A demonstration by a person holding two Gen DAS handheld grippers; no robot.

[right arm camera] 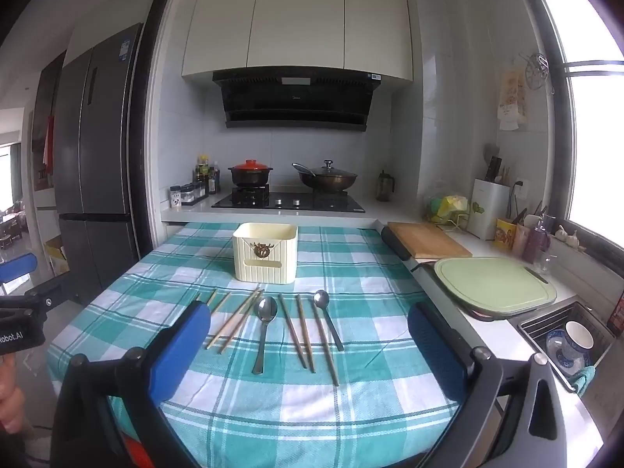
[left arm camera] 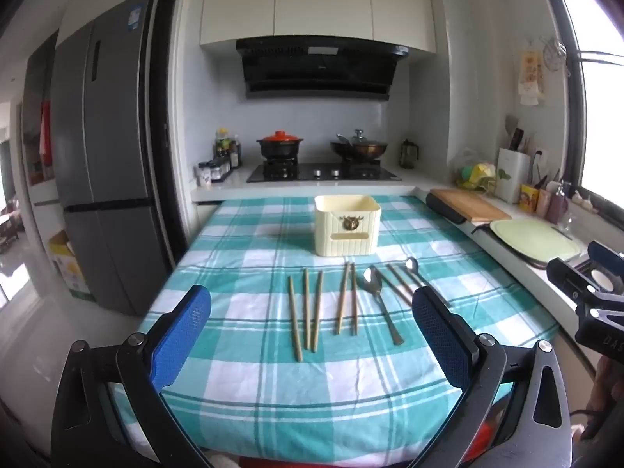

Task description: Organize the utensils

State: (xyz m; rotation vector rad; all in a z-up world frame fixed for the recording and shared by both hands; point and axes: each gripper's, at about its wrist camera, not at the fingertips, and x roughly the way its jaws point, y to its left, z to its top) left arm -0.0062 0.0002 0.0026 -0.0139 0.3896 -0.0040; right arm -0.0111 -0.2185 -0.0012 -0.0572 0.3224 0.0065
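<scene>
A cream utensil box (left arm camera: 347, 226) stands open-topped on the teal checked tablecloth (left arm camera: 253, 382); it also shows in the right wrist view (right arm camera: 266, 253). In front of it lie several light wooden chopsticks (left arm camera: 308, 314), a large steel spoon (left arm camera: 380, 302), darker chopsticks (right arm camera: 302, 331) and a small dark-handled spoon (right arm camera: 327, 318). My left gripper (left arm camera: 312, 312) is open and empty, held above the near table edge with the utensils between its blue pads. My right gripper (right arm camera: 310, 329) is open and empty, likewise above the near edge.
Behind the table is a stove (left arm camera: 323, 171) with a red-lidded pot and a wok. At the right, a counter holds a wooden board (right arm camera: 429, 243), a green board (right arm camera: 495, 282) and a sink with dishes (right arm camera: 569, 345). A fridge (left arm camera: 101, 148) stands left.
</scene>
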